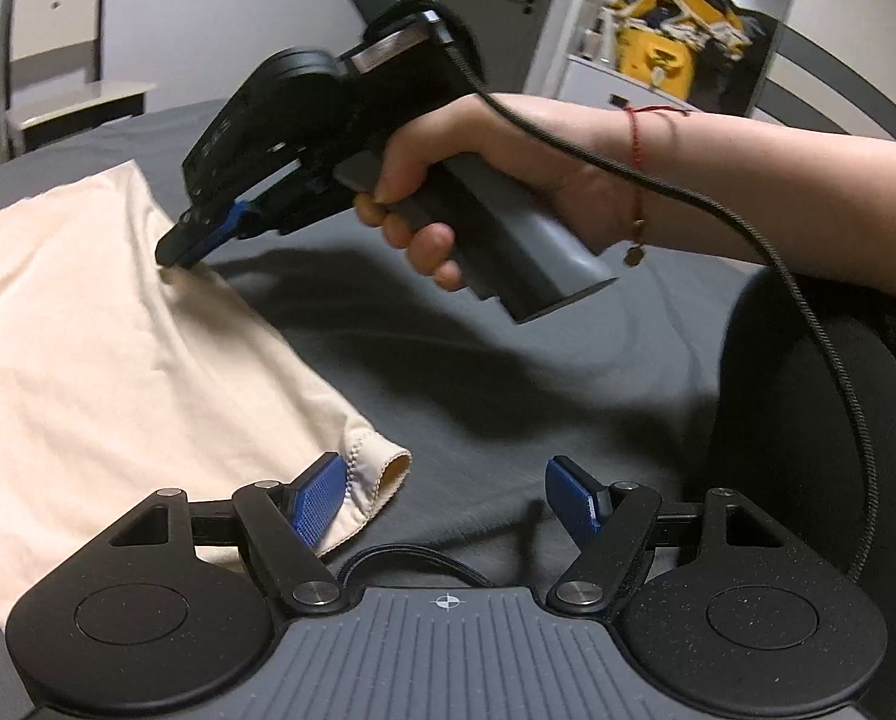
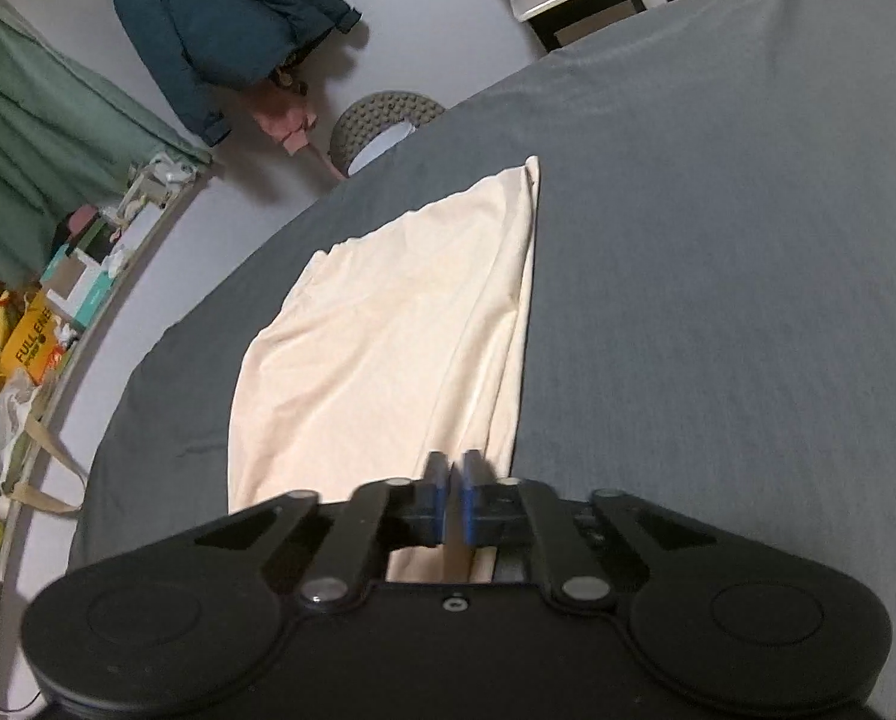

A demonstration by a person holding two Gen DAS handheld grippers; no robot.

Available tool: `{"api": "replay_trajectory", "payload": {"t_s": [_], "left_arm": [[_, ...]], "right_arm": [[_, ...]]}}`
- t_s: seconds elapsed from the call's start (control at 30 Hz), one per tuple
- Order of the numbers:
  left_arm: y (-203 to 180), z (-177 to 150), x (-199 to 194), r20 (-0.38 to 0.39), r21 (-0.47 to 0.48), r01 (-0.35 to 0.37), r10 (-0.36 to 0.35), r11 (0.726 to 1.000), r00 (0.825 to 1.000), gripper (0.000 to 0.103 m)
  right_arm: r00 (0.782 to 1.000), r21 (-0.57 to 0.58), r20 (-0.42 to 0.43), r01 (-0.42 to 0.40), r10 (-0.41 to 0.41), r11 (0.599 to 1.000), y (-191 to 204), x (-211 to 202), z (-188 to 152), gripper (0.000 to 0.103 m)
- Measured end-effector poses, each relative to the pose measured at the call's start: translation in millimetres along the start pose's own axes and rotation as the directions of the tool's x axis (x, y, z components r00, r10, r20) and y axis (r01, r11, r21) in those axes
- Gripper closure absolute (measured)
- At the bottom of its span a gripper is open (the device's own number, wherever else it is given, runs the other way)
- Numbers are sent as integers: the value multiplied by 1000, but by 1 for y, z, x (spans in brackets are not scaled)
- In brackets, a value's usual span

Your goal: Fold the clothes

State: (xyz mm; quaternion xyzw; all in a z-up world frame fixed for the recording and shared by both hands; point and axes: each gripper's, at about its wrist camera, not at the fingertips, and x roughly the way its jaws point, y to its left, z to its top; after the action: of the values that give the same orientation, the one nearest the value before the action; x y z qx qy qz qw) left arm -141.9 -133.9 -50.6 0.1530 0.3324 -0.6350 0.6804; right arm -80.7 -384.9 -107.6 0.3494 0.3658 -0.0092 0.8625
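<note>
We see a dark grey bedsheet (image 2: 718, 240) filling most of both views, spread over a bed. On it lies the cream garment (image 2: 388, 348), a pale, softly creased piece of clothing stretched out flat, with 1 long edge running straight along the sheet and a stitched hem opening (image 1: 382, 468) at the end nearest the left wrist camera.

In the left wrist view we see the person's right hand (image 1: 478, 192) wrapped around a grey pistol-style handle, a red string bracelet (image 1: 634, 174) on the wrist and a black braided cable (image 1: 808, 312) looping down from the device. That right gripper (image 1: 175, 255) points down at the garment's edge, its 2 blue-padded fingers drawn together with the tips touching the cloth. In the right wrist view the right gripper (image 2: 454, 501) shows its pads almost meeting, a strip of cream fabric pinched between them.

The left gripper (image 1: 448, 498) is spread wide, holding nothing; its left blue pad (image 1: 316, 498) sits over the hem opening, while the other pad is over bare sheet.

Beyond the bed we see a chair (image 1: 58, 42), and a dark teal jacket (image 2: 208, 18) hanging against the wall.
</note>
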Motion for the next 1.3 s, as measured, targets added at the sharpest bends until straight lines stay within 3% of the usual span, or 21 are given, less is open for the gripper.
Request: {"api": "replay_trajectory", "payload": {"t_s": [0.23, 0.33, 0.57, 0.63, 0.7, 0.73, 0.83, 0.9, 0.97, 1.07, 1.13, 1.17, 1.2, 1.23, 1.3], "left_arm": [[-8, -1, -2, -15, 69, -7, 8, 998, 1000, 30], [-6, 0, -3, -13, 64, -7, 7, 998, 1000, 30], [-9, 4, -9, -5, 45, -12, 13, 999, 1000, 30], [-9, 8, -18, 4, 42, -25, 24, 999, 1000, 30], [-10, 14, -31, 24, 51, -44, 43, 998, 999, 30], [-7, 19, -38, 33, 59, -60, 58, 996, 998, 30], [-1, 19, -63, 31, 80, -144, 142, 986, 989, 30], [5, 14, -80, 17, 110, -229, 228, 967, 973, 29], [11, 7, -91, -15, 173, -326, 333, 929, 943, 29], [24, -1, -98, -100, 252, -429, 464, 868, 880, 29], [37, -2, -103, -145, 233, -466, 505, 853, 851, 29], [43, -1, -106, -169, 201, -472, 505, 858, 846, 29], [50, -1, -109, -192, 166, -476, 502, 864, 843, 29], [56, -1, -112, -210, 131, -474, 492, 871, 845, 29], [61, -3, -116, -227, 99, -456, 466, 884, 855, 29]], "right_arm": [[999, 18, 10, 39, -39, 999, -4, -10, -4, 99], [999, 51, 6, 47, -47, 998, -8, -8, -5, 94], [998, 68, 40, 48, -50, 997, -11, -13, -2, 91], [998, -11, 49, 40, -39, 999, 1, -24, -2, 90], [997, -113, 58, 51, -45, 992, 18, -37, -3, 82], [996, -180, 68, 70, -58, 981, 29, -44, -5, 76], [994, -362, 78, 94, -70, 927, 59, -65, -23, 74], [997, -508, 35, 74, -65, 858, 79, -72, -43, 74], [997, -651, -13, 54, -82, 757, 98, -76, -66, 74], [991, -877, -53, 14, -127, 481, 130, -69, -115, 74], [986, -962, -60, -16, -153, 271, 146, -61, -150, 73], [984, -978, -61, -26, -165, 205, 151, -56, -163, 73], [984, -985, -61, -31, -169, 170, 156, -51, -172, 73], [984, -986, -70, -44, -164, 160, 160, -48, -178, 73], [986, -984, -89, -65, -144, 168, 166, -43, -185, 72]]}}
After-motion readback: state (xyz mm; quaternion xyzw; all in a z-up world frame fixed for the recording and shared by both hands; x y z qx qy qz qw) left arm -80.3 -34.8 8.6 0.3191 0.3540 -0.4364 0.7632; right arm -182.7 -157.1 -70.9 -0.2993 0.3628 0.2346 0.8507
